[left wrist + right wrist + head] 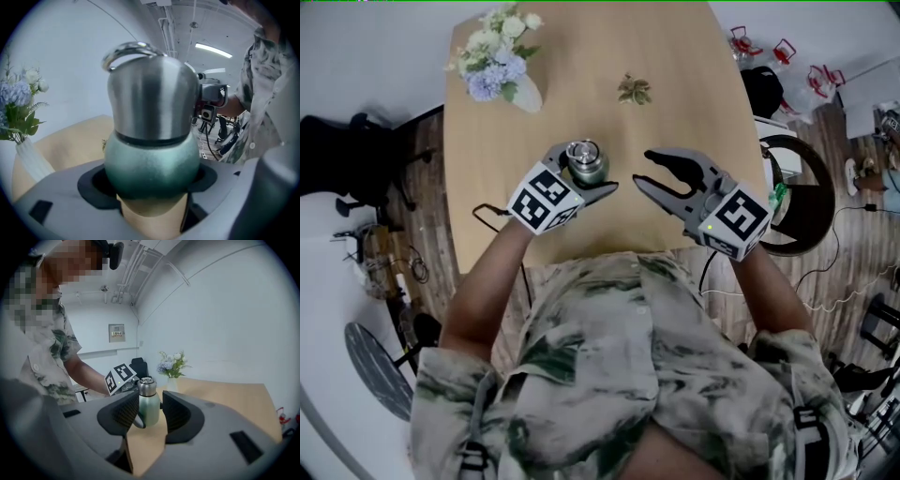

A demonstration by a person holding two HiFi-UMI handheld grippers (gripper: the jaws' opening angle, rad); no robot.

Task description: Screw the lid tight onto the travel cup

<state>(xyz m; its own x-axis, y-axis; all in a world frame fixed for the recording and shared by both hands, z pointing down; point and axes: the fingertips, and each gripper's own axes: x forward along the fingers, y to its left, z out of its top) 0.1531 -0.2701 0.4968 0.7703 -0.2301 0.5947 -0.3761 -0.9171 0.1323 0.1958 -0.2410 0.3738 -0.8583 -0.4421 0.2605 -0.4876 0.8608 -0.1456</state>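
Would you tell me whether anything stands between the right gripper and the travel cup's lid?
Nothing visible does: only table separates the right gripper from the travel cup, and the left gripper holds the body below the lid.

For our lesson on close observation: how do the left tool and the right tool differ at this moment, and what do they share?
The left tool grips the travel cup by its green body; the right tool holds nothing, its jaws apart. The left tool is at the cup; the right tool sits apart from it, on the right in the head view. Both are grey and point towards the cup.
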